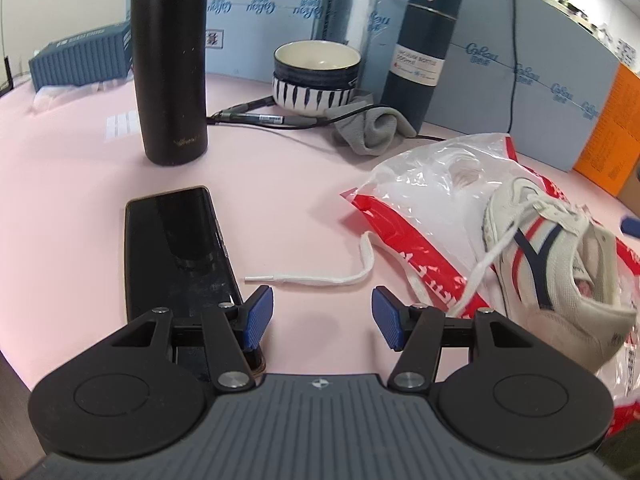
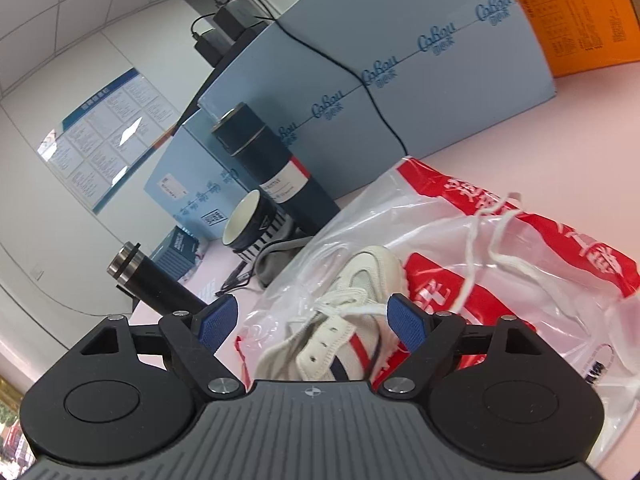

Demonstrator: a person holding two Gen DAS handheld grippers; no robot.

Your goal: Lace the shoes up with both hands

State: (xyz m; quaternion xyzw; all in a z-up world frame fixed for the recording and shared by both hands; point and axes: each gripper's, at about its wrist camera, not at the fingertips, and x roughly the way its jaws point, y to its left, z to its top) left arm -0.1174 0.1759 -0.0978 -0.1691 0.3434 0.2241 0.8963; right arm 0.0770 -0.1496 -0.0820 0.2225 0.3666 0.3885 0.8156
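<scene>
Blue-padded jaws of the left gripper (image 1: 322,318) stand parted and empty just above the pink tabletop (image 1: 72,208), with the loose lace end (image 1: 308,279) lying flat a little ahead of them, its plastic tip pointing toward the black smartphone (image 1: 176,256). The right gripper (image 2: 312,326) is likewise spread wide and holds nothing; through its gap the white sneaker (image 2: 340,320) with red and navy stripes shows close below, resting on a red-and-white plastic bag (image 2: 540,280). In the left wrist view the sneaker (image 1: 560,264) sits off to the right of the tongs, well clear of them. To take the step cleanly, the left tongs should probably settle over the lace near its stiff tip and pinch there, so the end stays straight for threading. The right likely needs to steady the shoe beside the open eyelets (image 2: 320,344), since the slippery bag could let it slide.
</scene>
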